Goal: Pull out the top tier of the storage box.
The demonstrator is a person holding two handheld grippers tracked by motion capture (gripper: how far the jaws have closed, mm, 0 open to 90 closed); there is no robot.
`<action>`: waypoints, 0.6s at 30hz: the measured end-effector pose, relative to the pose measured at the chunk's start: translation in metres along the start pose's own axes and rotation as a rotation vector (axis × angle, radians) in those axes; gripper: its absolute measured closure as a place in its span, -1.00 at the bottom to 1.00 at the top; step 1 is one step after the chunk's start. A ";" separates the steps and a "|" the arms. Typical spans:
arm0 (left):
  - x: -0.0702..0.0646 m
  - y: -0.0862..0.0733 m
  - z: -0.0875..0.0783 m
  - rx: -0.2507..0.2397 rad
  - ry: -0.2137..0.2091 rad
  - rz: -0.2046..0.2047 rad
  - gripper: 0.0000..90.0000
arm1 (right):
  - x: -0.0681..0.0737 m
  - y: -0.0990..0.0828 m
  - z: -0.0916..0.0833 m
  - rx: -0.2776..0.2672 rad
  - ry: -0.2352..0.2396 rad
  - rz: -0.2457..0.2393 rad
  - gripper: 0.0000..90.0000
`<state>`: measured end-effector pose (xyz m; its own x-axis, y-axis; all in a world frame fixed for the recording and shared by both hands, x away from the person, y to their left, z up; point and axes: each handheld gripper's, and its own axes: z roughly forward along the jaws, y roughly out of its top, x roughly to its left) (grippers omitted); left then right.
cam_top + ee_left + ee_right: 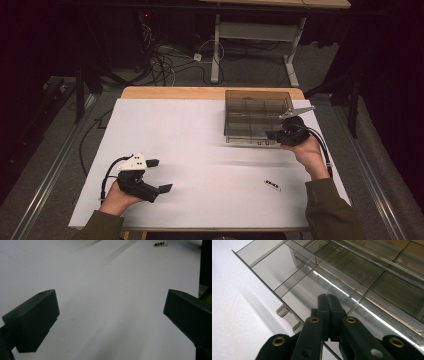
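Two black hand-held grippers sit over the white table [200,135]: the right gripper [329,298], jaws pressed together, touches the smoky clear plastic compartment box [252,117] at two o'clock; the left gripper [157,176], spread wide, hovers at seven o'clock.

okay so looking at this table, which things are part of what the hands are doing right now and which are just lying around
In the job:
- right claw, shut, at the front edge of the box
- clear smoky compartment box, its lid apparently being worked by that claw

Lying about:
- small dark strip on the white table, touched by nothing
- left claw, open and idle
- cables on the floor
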<state>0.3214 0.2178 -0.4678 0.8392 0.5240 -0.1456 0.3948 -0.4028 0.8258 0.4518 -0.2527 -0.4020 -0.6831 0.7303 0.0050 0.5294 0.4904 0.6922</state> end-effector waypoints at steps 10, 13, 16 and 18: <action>0.000 0.000 0.000 0.000 0.000 -0.001 -1.00 | 0.001 -0.002 -0.002 0.004 0.004 -0.001 1.00; 0.000 0.000 0.000 0.001 0.000 -0.001 -1.00 | 0.001 -0.003 -0.003 0.003 0.003 -0.004 1.00; 0.000 0.000 0.000 0.000 0.001 -0.001 -1.00 | 0.002 -0.002 -0.004 -0.008 0.000 -0.007 1.00; 0.000 0.000 0.000 -0.001 0.001 -0.001 -1.00 | 0.001 -0.001 -0.008 -0.018 -0.003 -0.004 1.00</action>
<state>0.3214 0.2181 -0.4677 0.8381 0.5257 -0.1459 0.3957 -0.4016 0.8259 0.4461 -0.2561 -0.3974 -0.6832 0.7302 0.0001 0.5178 0.4844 0.7051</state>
